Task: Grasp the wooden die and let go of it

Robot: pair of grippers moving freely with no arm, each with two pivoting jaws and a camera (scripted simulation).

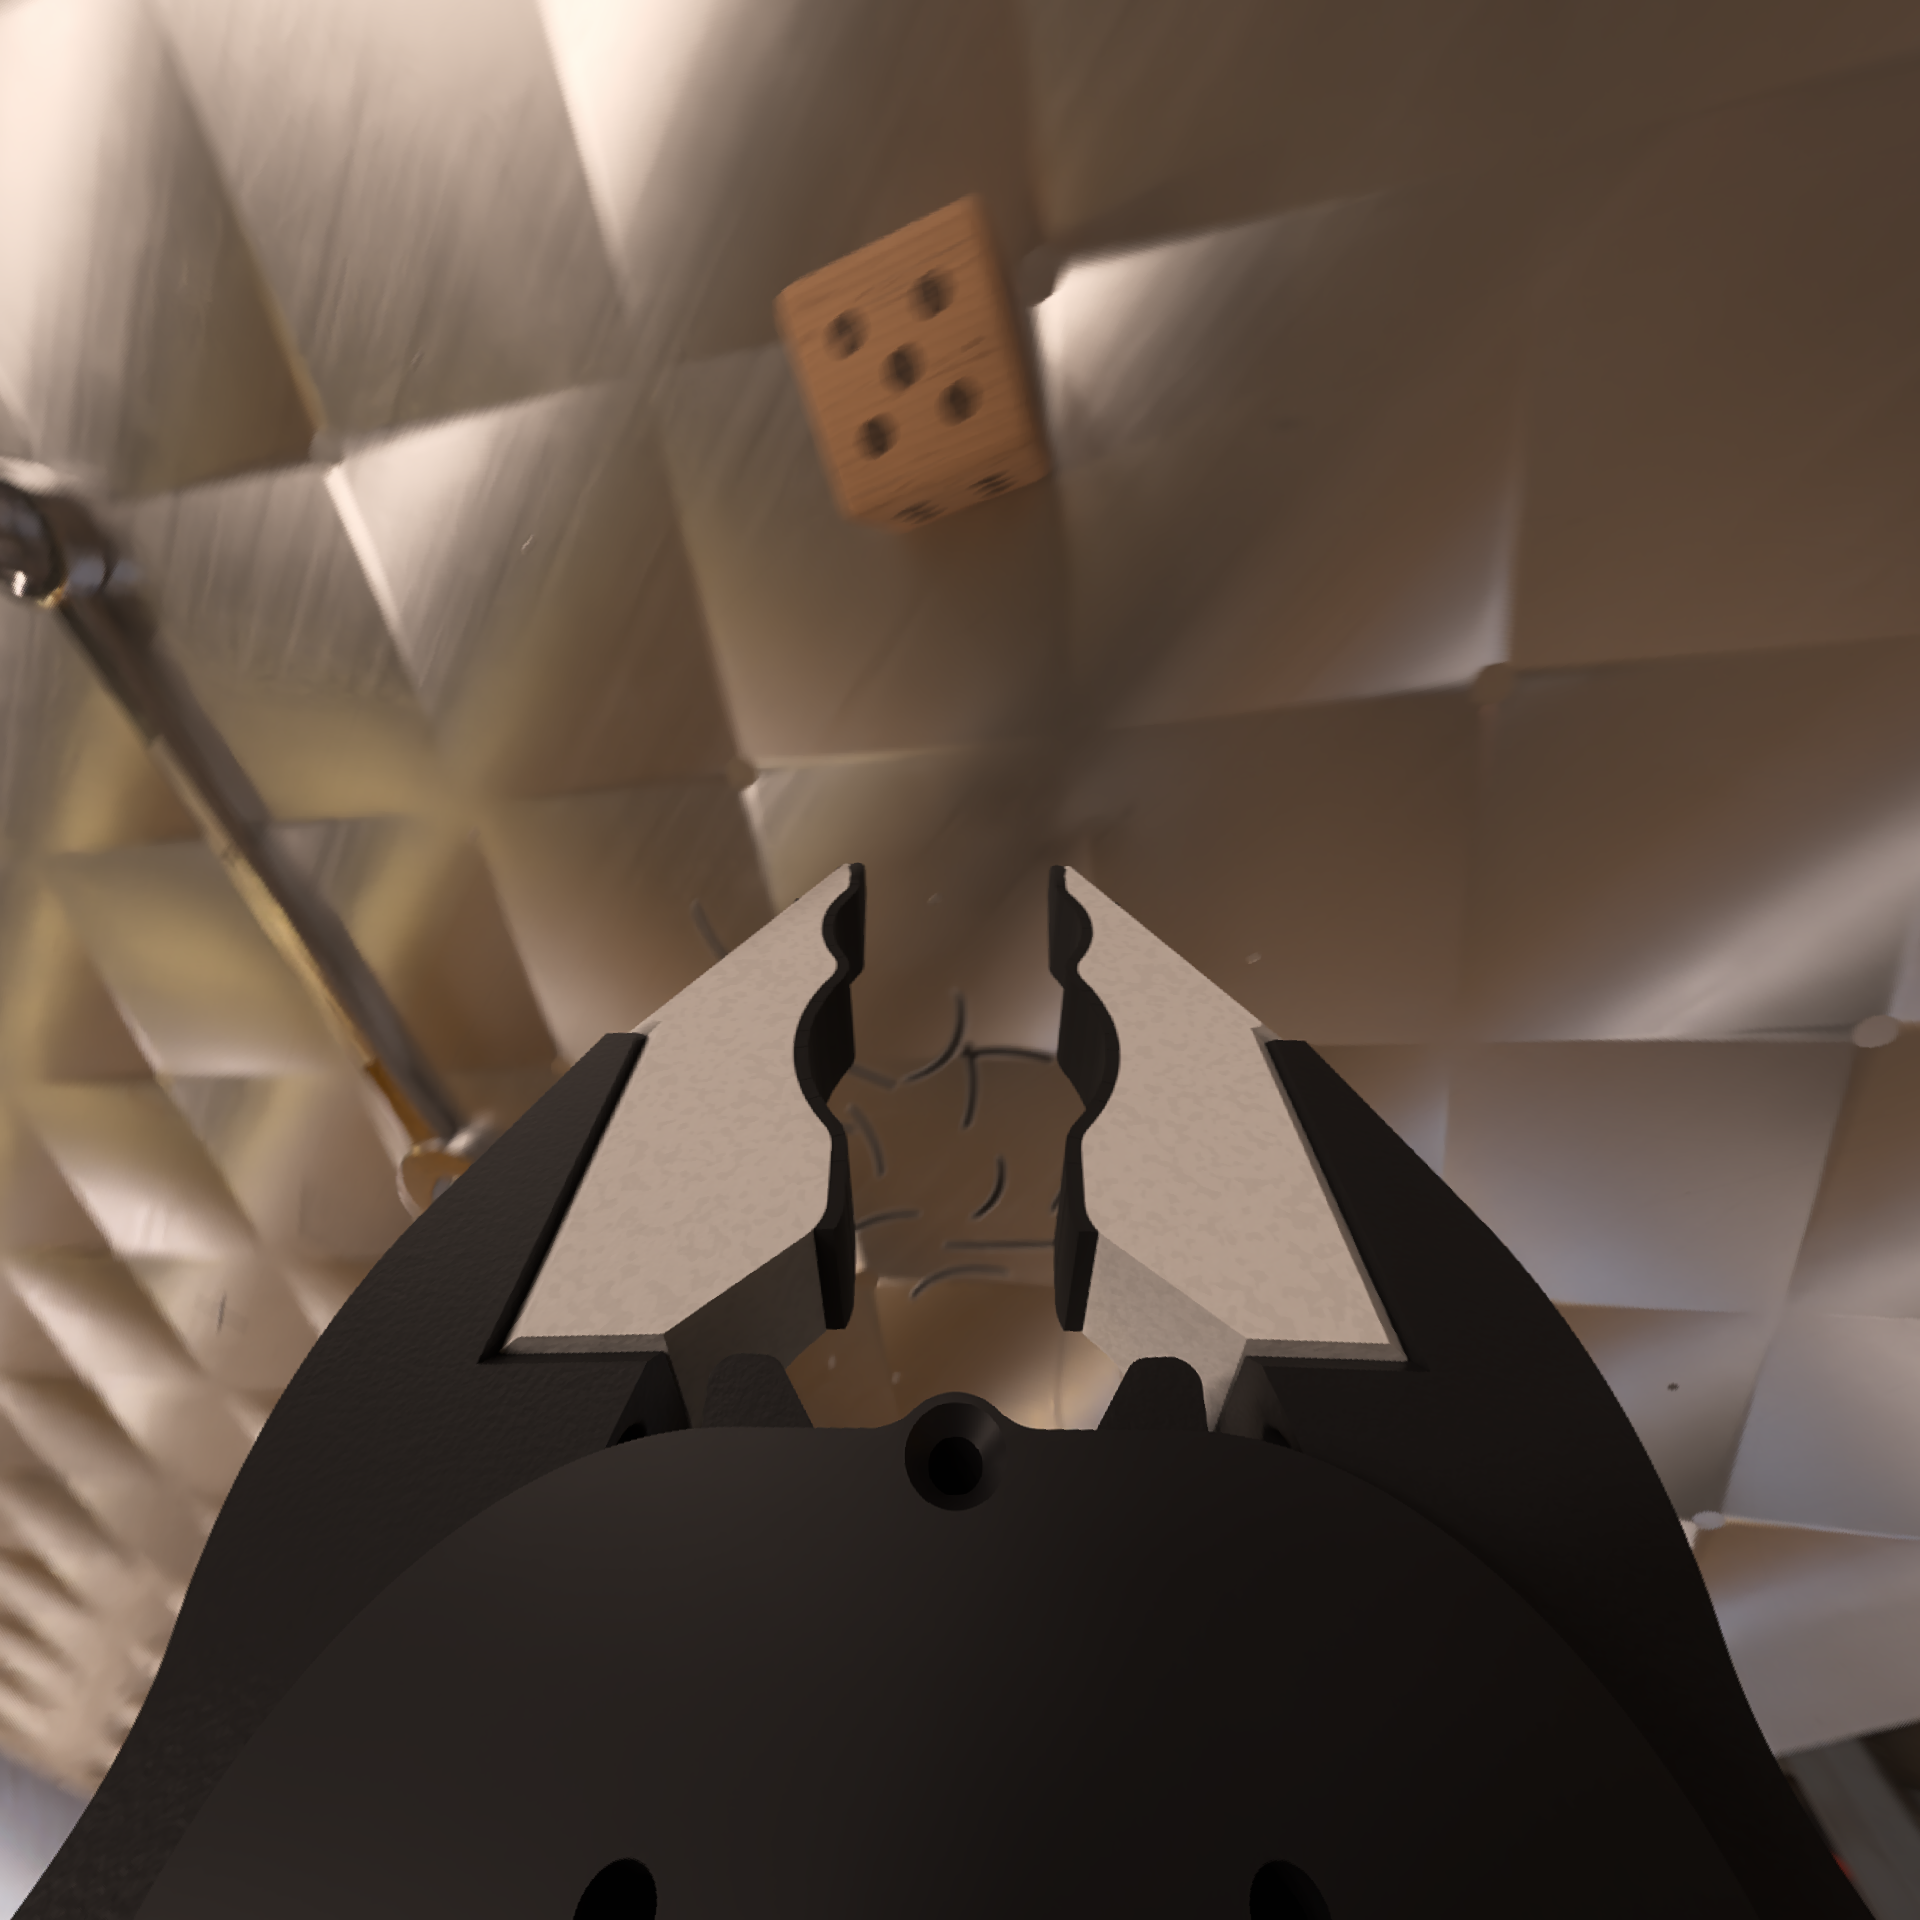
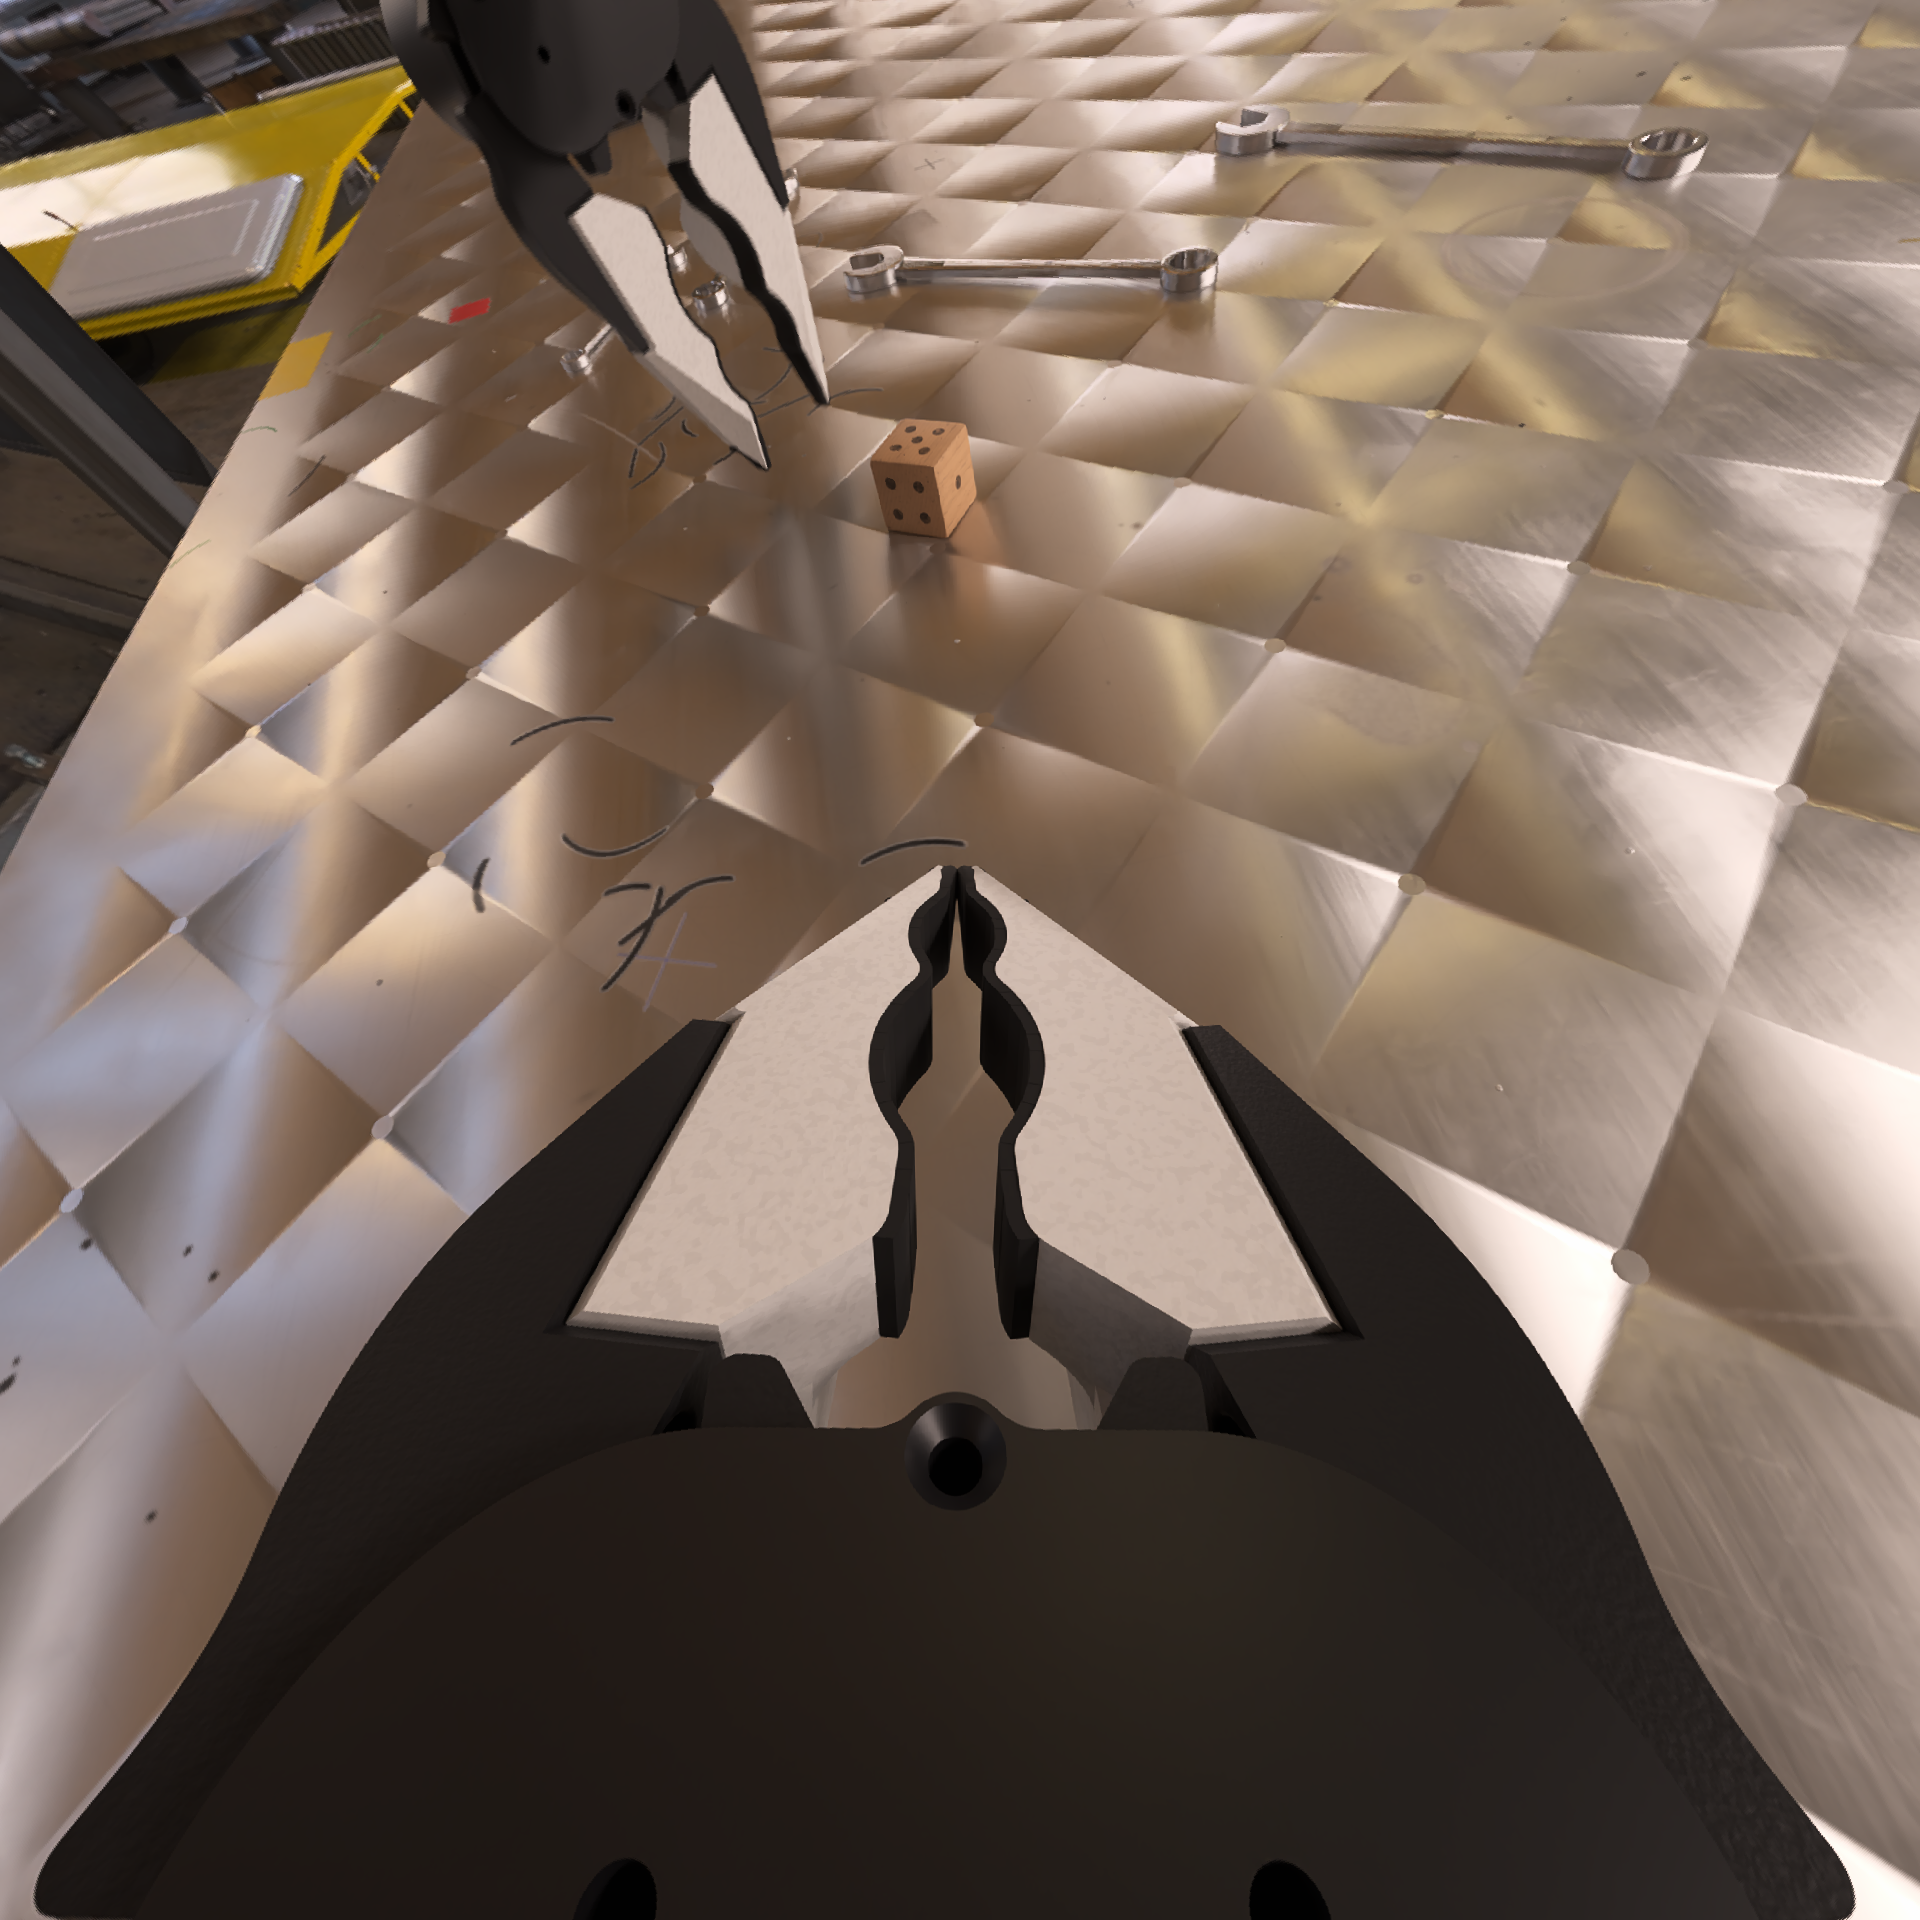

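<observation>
The wooden die is a light brown cube with dark pips. In the left wrist view it lies on the metal table, ahead of and apart from my left gripper, which is open and empty. In the right wrist view the die stands on the table in the upper middle. The left gripper hangs over the table just left of the die, fingers pointing down, open. My right gripper is shut and empty, low over the table, well short of the die.
The brushed metal table has a chequered sheen and dark scribbles. Two wrenches lie beyond the die, and small sockets sit behind the left gripper. A wrench lies left in the left wrist view. A yellow cabinet stands off the table's left edge.
</observation>
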